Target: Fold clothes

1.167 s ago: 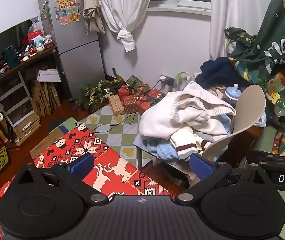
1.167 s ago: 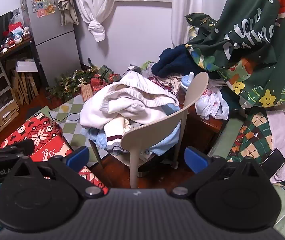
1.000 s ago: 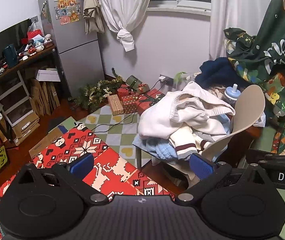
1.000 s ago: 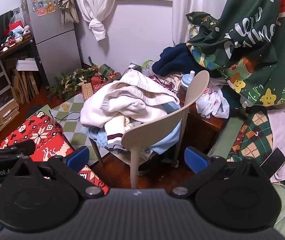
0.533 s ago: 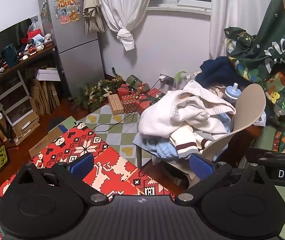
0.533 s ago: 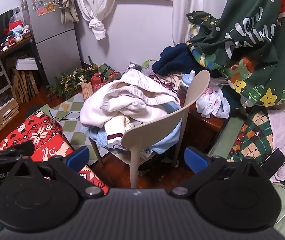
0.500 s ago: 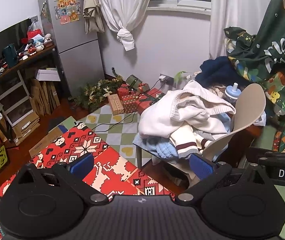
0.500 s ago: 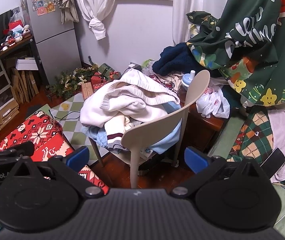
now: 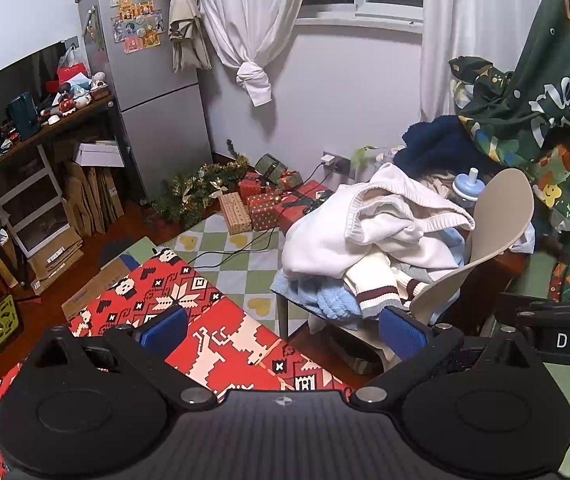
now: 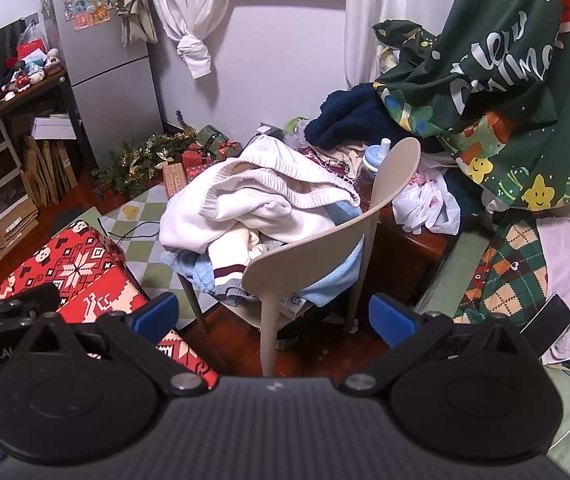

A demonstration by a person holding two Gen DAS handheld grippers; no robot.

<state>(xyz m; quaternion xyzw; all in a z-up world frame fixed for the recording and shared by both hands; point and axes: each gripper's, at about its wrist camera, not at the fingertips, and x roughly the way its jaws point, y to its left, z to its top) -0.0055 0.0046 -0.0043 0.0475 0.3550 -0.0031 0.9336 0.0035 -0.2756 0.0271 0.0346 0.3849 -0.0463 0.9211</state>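
— Both grippers got anything?
— No. My left gripper (image 9: 281,326) & right gripper (image 10: 271,316) gape wide, empty, low in frame.
— Clothes?
— Clothes pile (image 10: 253,208) on chair (image 10: 325,248), mid-frame, well apart from me.

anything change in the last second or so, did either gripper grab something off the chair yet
No visible change. The left gripper and right gripper stay open and empty, short of the chair. The white sweater sits on top of the clothes pile, untouched as before.
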